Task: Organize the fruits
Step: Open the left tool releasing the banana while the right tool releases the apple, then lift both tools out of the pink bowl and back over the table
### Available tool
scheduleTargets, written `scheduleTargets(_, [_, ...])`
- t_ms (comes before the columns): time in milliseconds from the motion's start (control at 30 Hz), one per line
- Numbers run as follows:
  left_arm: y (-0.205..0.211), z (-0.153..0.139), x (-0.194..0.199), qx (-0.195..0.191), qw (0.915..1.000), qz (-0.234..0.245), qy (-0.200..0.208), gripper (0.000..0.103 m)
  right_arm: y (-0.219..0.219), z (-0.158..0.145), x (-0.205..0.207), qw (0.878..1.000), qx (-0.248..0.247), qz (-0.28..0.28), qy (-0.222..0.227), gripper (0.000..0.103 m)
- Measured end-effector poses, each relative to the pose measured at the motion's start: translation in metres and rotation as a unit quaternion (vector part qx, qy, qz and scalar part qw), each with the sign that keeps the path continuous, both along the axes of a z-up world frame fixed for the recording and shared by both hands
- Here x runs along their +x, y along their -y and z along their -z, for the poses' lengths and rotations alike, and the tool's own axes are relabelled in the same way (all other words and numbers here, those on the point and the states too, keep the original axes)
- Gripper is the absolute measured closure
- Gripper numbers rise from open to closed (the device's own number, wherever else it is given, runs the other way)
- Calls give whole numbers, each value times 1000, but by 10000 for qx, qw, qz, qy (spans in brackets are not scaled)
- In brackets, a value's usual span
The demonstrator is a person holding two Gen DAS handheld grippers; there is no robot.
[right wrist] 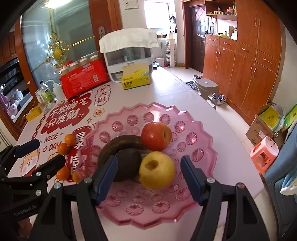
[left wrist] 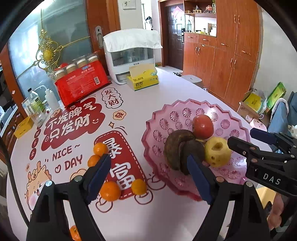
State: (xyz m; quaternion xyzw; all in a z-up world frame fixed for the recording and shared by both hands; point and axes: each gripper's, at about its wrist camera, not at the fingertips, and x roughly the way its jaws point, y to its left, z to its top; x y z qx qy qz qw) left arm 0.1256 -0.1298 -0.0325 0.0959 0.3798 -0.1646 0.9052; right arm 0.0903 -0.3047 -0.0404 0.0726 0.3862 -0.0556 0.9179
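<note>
Bright daylight fills both views, coming from a far window [right wrist: 156, 16] that is blown out white. The pale worktop [right wrist: 167, 89] shows soft glare and only faint shadows. Focus is sharp throughout. Fisheye bending curves the cabinets [right wrist: 250, 61], and dark vignetting rings the corners.

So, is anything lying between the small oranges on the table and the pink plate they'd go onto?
Nothing visible. The oranges sit on bare tabletop left of the pink plate, with only printed mat between. The left gripper hovers open above that gap, holding nothing.
</note>
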Motion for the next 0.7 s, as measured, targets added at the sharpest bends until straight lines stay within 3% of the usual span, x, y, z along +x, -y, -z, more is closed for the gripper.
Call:
scheduleTargets(267, [-26, -11, -28, -174, 9998, -72, 76, 18, -17, -11, -24, 9997, 66, -176, 136, 32])
scheduleTargets(367, [-38, -16, -37, -268, 9995, -133, 109, 11, -25, -15, -33, 9995, 58, -234, 213, 32])
scheduleTargets(500, [-54, -22, -48, -328, 9989, -251, 204, 9, -40, -24, -43, 9986, 44, -381, 354, 32])
scheduleTargets(700, [-97, -32, -61, -356, 9961, -710, 390, 8, -69, -37, -53, 9953, -47, -775, 571, 32])
